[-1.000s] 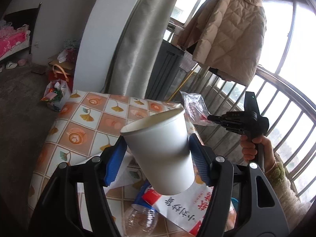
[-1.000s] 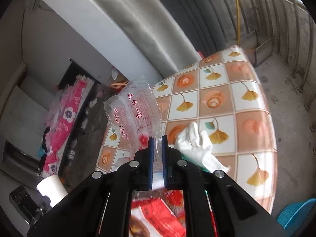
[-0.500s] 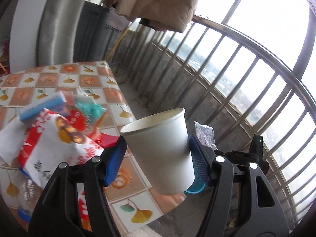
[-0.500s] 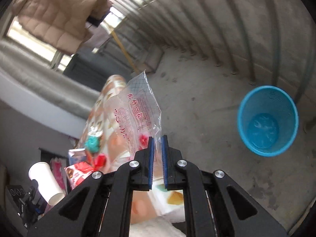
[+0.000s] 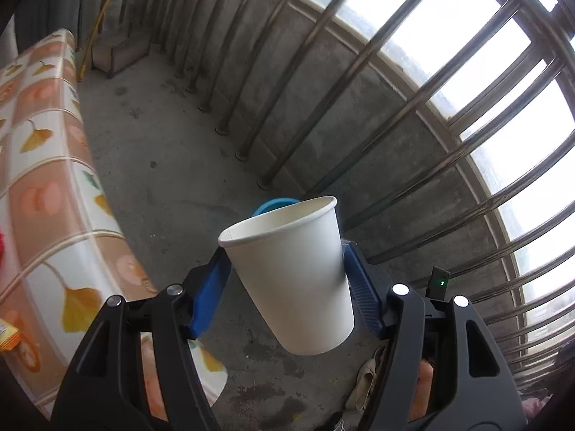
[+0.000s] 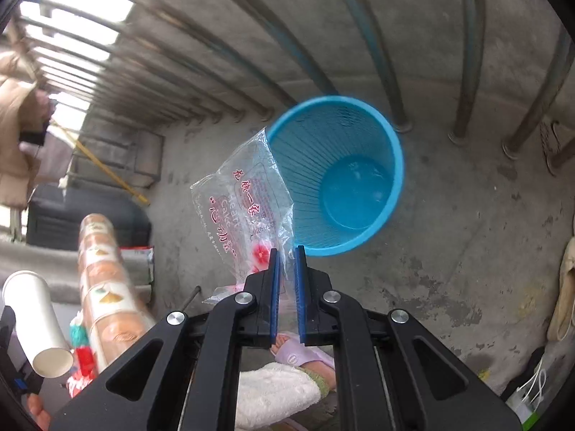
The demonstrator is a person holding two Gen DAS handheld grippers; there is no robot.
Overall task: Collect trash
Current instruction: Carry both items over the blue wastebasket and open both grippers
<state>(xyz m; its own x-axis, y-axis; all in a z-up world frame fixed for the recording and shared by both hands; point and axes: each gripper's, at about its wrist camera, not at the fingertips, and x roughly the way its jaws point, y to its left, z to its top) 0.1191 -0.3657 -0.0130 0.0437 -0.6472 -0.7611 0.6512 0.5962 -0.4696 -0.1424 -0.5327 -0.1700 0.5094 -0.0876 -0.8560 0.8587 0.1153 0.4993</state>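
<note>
tool (image 6: 285,258): black frame | blue pads | silver screws

Off to the left of the tongs runs a table (image 5: 46,194) under a tiled cloth of orange squares and yellow ginkgo leaves. Ahead and to the right, metal railing bars (image 5: 359,82) rise from a concrete kerb (daylight pours in behind them). Below the right finger lies a pale shoe (image 5: 363,380) on the stained concrete floor (image 5: 172,179).
</note>
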